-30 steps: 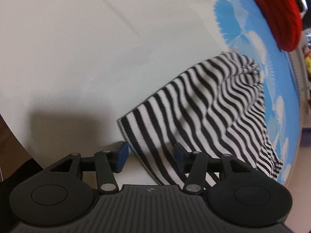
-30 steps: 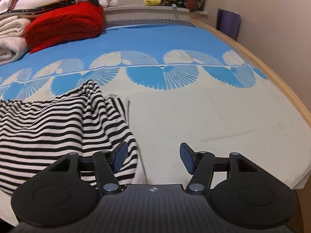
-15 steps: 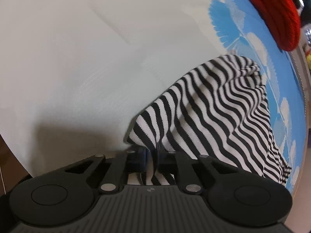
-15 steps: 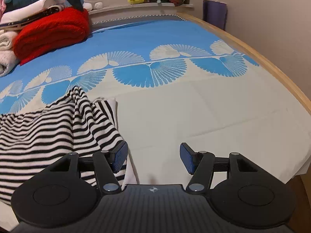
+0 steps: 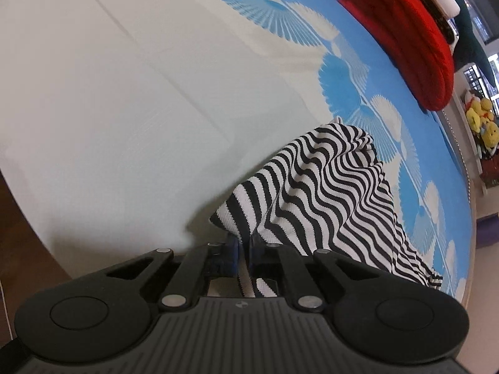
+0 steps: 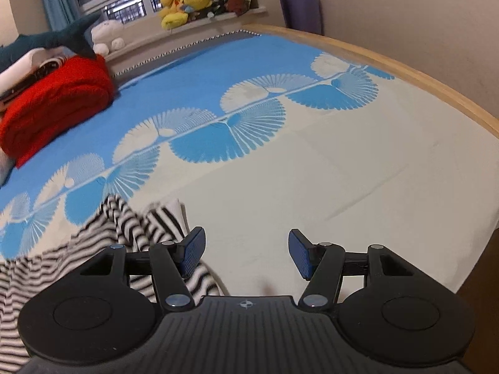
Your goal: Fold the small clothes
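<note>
Ahead of both grippers spreads the bedsheet (image 6: 312, 187), cream on the near half and blue with white fan shapes farther off. Beyond the left gripper's (image 5: 242, 254) tips, and to the left of the right gripper (image 6: 246, 254), lies the striped garment (image 5: 330, 199), a black-and-white knit. It lies on the cream part, its far edge reaching the fan border. Its stripes ripple in waves where the cloth bunches into a raised ridge, and its near corner is lifted off the sheet. That corner is pinched between the left gripper's closed fingers, which meet on the fabric; a strip of it shows below them, while the gripper's body hides how far it hangs. The right gripper's jaws stand wide apart with nothing between them, its left finger (image 6: 193, 251) over the garment's edge; contact cannot be judged. Here the cloth is blurred and cut off by the frame. Far ahead sits a folded red blanket (image 6: 56, 109).
</note>
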Motion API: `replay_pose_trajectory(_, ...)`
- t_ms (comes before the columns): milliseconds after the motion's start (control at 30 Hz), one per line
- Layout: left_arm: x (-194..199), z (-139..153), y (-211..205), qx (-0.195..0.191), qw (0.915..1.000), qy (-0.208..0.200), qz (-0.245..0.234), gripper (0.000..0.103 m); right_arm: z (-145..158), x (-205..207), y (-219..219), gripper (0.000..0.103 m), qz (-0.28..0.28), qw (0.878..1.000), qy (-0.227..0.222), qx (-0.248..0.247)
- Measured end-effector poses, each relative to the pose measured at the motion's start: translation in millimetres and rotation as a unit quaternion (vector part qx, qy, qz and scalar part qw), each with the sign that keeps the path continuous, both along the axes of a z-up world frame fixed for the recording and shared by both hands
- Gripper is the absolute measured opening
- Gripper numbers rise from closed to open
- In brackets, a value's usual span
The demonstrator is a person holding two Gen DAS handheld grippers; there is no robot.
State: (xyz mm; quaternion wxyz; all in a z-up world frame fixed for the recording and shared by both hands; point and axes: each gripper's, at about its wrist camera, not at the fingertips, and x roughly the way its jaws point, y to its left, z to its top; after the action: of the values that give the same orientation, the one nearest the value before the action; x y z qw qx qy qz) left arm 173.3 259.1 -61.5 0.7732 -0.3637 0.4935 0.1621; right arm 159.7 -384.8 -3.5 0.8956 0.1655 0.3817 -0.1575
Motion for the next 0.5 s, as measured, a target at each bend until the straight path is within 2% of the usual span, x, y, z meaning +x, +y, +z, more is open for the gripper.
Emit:
replay_pose_trajectory(333, 3.3, 5.0, 6.1, 0.003, 0.9995, 0.002, -0.032, 0.006, -1.6, 18.6, 37.1, 0.061, 0.042, 0.999, 0.004, -0.029)
replay_pose_trajectory(500, 10.9, 22.5, -16.8, 0.041, 0.9962, -0.038, -0.067, 0.006, 0.2, 17.2, 35.9, 0.061, 0.061, 0.997, 0.000, -0.050)
